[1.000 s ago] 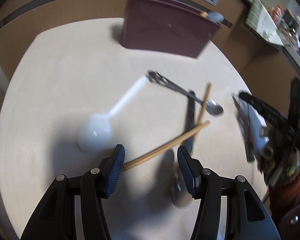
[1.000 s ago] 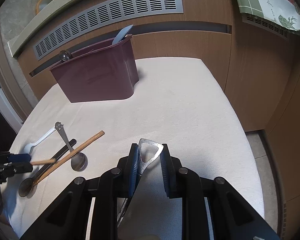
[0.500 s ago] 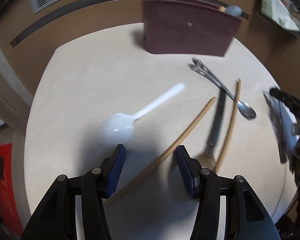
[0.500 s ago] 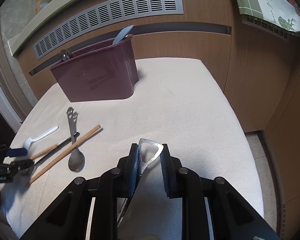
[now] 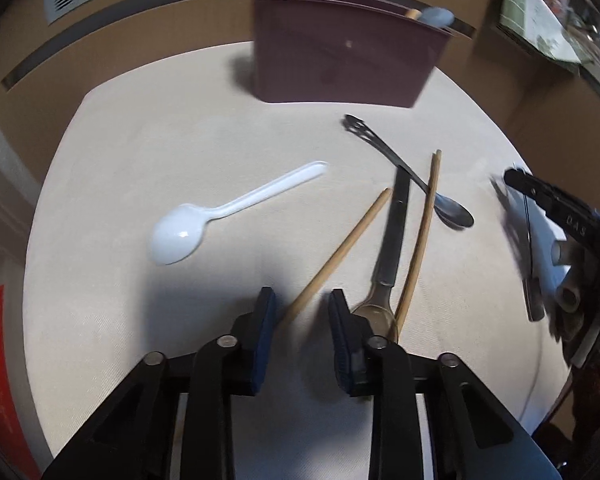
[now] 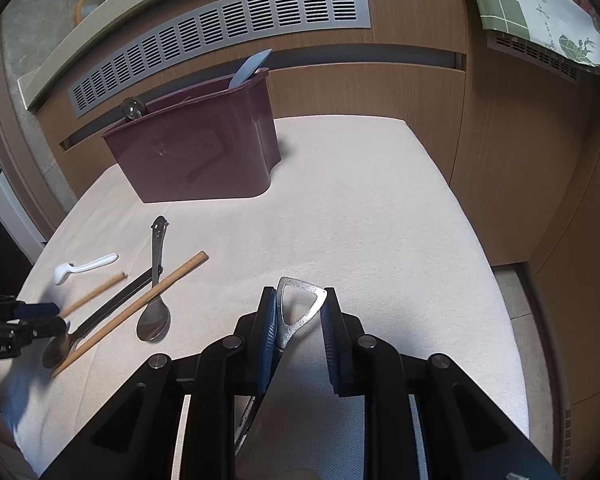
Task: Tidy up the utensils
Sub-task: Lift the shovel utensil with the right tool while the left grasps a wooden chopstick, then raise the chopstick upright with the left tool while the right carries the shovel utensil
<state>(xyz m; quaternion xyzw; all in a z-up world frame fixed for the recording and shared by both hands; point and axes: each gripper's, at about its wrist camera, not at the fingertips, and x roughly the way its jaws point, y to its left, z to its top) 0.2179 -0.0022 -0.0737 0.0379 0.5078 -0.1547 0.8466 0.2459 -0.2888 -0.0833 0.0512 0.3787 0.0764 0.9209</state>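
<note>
Since the earlier frame the left tool [image 5: 301, 304] has narrowed around one wooden chopstick [image 5: 340, 250] on the counter [image 5: 119, 160]; its jaws are closing, pads not yet pressing. The right tool [image 6: 297, 312] grips a metal utensil handle [image 6: 300, 308].

Cream cloth-covered table [image 6: 380, 208] against wood panelling.
A long grey slotted vent grille [image 6: 219, 36] runs along the brown wooden wall panel [image 6: 380, 92] behind.
</note>
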